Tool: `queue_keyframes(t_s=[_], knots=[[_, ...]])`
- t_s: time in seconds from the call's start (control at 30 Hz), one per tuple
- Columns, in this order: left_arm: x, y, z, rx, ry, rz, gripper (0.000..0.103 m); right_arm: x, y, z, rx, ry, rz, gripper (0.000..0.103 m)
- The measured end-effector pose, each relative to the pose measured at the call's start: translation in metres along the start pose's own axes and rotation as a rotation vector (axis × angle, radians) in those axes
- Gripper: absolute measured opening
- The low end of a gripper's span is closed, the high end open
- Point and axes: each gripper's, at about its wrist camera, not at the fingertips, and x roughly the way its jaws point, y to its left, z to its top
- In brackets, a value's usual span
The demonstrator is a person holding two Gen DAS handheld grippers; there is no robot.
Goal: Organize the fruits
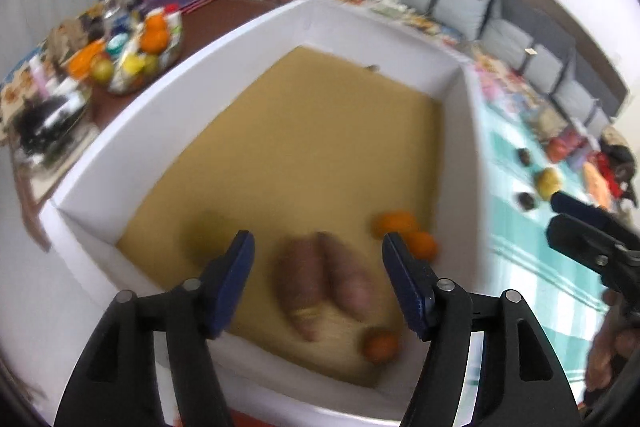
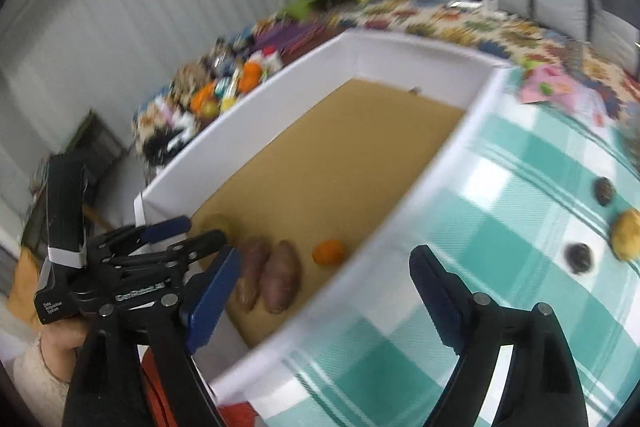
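Both blue-padded grippers, left gripper (image 1: 318, 253) and right gripper (image 2: 324, 273), gape empty above the white-walled cardboard-floored box (image 1: 168, 99) holding two firm, heavy reddish sweet potatoes (image 1: 324, 279), best pinched mid-body, and rollable oranges (image 1: 404, 227) beyond.

Both grippers — left (image 1: 318, 247), right (image 2: 324, 263) — open, empty

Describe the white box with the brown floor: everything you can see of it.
The large white open-topped box looks like cardboard or foam board, with tall plain walls and a flat tan-brown floor. It stands beside the teal checked cloth. In its near end lie two reddish-brown sweet potatoes side by side, three small orange fruits and a blurred greenish fruit. The far end is bare.
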Motion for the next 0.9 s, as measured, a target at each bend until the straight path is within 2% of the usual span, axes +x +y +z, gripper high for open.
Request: queue_keyframes(t_s=[0.07,0.17,0.23,0.27,0.3,0.4,0.5,0.57,0.67,0.77,0.83,0.9], knots=[[-0.010,-0.027,-0.004,0.033,-0.032,-0.049,0.070,-0.022,-0.028,-0.022,0.040,-0.038,-0.074,0.098],[-0.020,-0.082,-0.020,0.115,-0.077,-0.159,0.080,-0.044,-0.079,-0.067,0.109,-0.063,-0.199,0.099],[-0.015,-0.116,-0.035,0.158,-0.070,-0.225,0.082,-0.054,-0.121,-0.110,0.158,-0.036,-0.340,0.099],[-0.005,-0.138,-0.047,0.190,-0.041,-0.257,0.082,-0.058,-0.140,-0.130,0.180,-0.016,-0.413,0.099],[0.006,-0.155,-0.057,0.219,-0.007,-0.266,0.082,-0.064,-0.161,-0.153,0.209,0.003,-0.495,0.099],[0.043,-0.208,-0.091,0.330,0.061,-0.289,0.082,-0.088,-0.206,-0.198,0.280,0.010,-0.660,0.099],[0.073,-0.247,-0.109,0.401,0.084,-0.273,0.082,-0.110,-0.236,-0.222,0.314,-0.013,-0.784,0.099],[0.092,-0.272,-0.114,0.445,0.075,-0.249,0.082,-0.119,-0.252,-0.231,0.346,-0.024,-0.799,0.099],[0.117,-0.295,-0.113,0.472,0.069,-0.210,0.082,-0.126,-0.271,-0.246,0.431,-0.042,-0.730,0.099],[0.133,-0.308,-0.114,0.472,0.073,-0.165,0.083,-0.128,-0.275,-0.247,0.455,-0.047,-0.727,0.103],[0.137,-0.316,-0.115,0.502,0.059,-0.146,0.089,-0.126,-0.274,-0.245,0.453,-0.040,-0.732,0.103],[0.142,-0.320,-0.116,0.521,0.045,-0.132,0.100,-0.125,-0.274,-0.245,0.451,-0.038,-0.736,0.103]])
